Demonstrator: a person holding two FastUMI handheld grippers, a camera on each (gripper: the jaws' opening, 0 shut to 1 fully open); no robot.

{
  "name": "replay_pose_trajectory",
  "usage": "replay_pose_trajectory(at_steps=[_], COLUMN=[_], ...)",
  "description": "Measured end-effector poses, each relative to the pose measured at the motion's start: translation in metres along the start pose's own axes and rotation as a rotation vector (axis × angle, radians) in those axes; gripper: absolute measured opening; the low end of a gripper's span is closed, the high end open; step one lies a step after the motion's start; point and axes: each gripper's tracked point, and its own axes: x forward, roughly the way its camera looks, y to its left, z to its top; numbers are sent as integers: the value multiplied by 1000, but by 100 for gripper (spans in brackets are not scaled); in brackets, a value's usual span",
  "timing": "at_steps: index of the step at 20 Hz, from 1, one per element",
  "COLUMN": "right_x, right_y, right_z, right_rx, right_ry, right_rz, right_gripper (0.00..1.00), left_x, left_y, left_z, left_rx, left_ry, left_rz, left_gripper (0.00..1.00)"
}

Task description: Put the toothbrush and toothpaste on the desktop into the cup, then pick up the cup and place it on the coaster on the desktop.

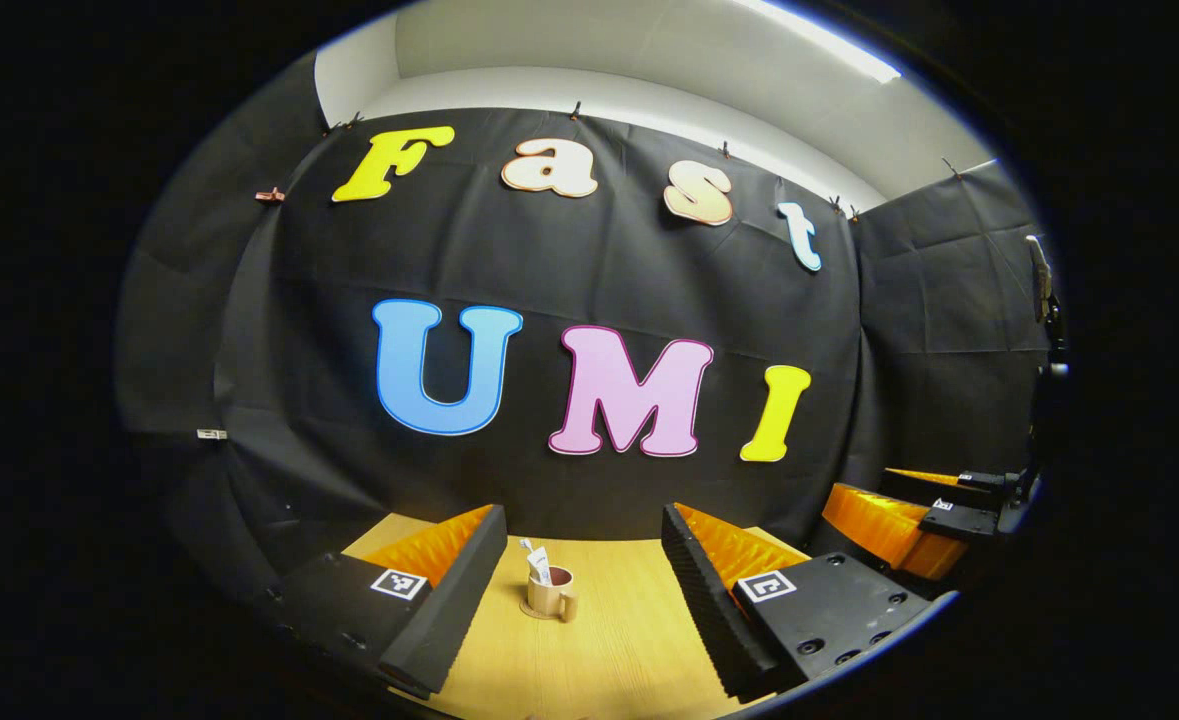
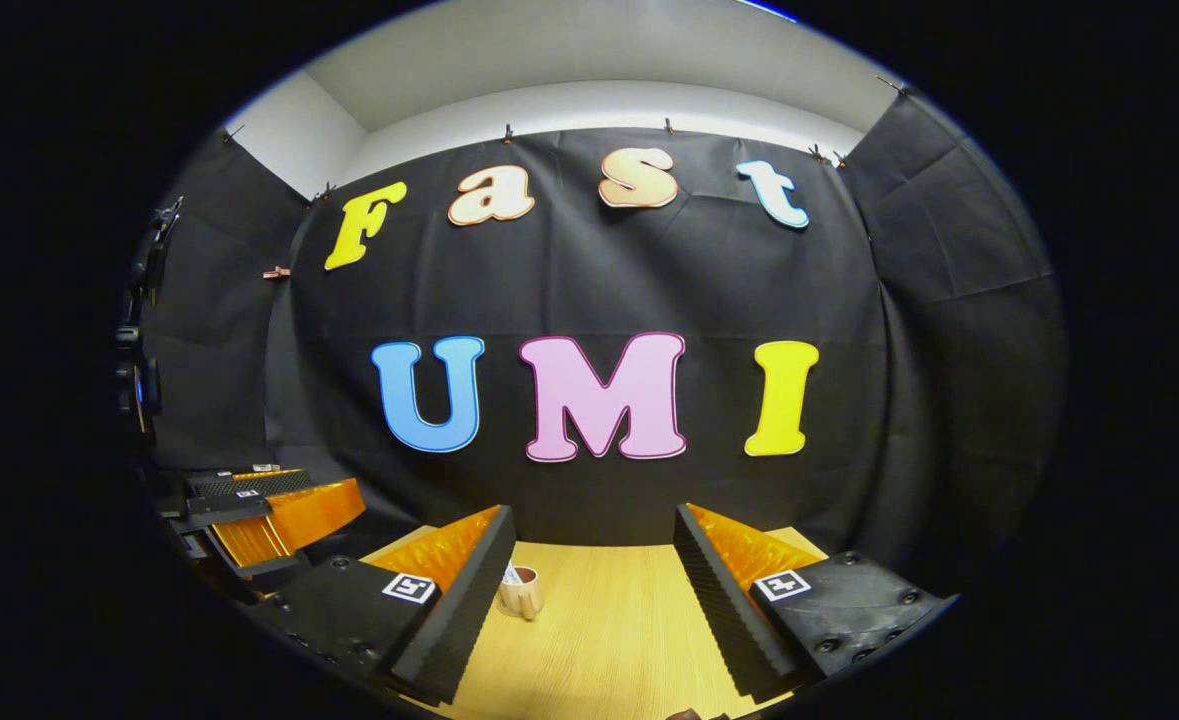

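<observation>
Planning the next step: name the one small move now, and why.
Probably just retreat: the beige handled mug, with a white toothpaste tube in it, stands upright apparently on a round coaster, and the open left gripper and right gripper touch nothing.

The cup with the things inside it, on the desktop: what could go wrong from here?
1. The cup seems to stand on a coaster that is barely wider, with tall items sticking up, so a bump might tip it.
2. The left gripper and the right gripper are both open and back from it; moving forward could knock it.
3. In the right gripper view the cup is partly hidden by a finger, which makes judging distance hard.
</observation>
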Motion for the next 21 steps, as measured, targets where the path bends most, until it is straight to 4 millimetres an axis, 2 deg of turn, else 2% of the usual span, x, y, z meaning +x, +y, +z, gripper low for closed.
replay_pose_trajectory(at_steps=[6, 7, 8, 9, 15, 18, 21], right_x=[1, 2, 2, 1, 3, 1, 0], right_y=[-1, 0, 1, 2, 12, 14, 12], right_z=[-14, -15, -17, -22, -19, -25, -28], right_rx=[7, 6, 3, -2, -61, -73, -60], right_ry=[29, 27, 32, 39, -1, 7, 17], right_rz=[-23, -24, -21, -21, -4, -6, -12], right_gripper=[98, 99, 99, 99, 99, 99, 99], left_x=[-2, -4, -4, -4, -3, -1, 0], left_y=[6, 7, 8, 9, 23, 23, 23], left_z=[-15, -16, -17, -17, -4, -13, -11], left_rx=[-8, -11, -14, -17, -6, -3, -19], left_ry=[41, 37, 35, 33, -82, -66, -64], left_rz=[-5, -5, -5, -6, 10, 15, 7], left_gripper=[97, 92, 97, 97, 97, 97, 97])
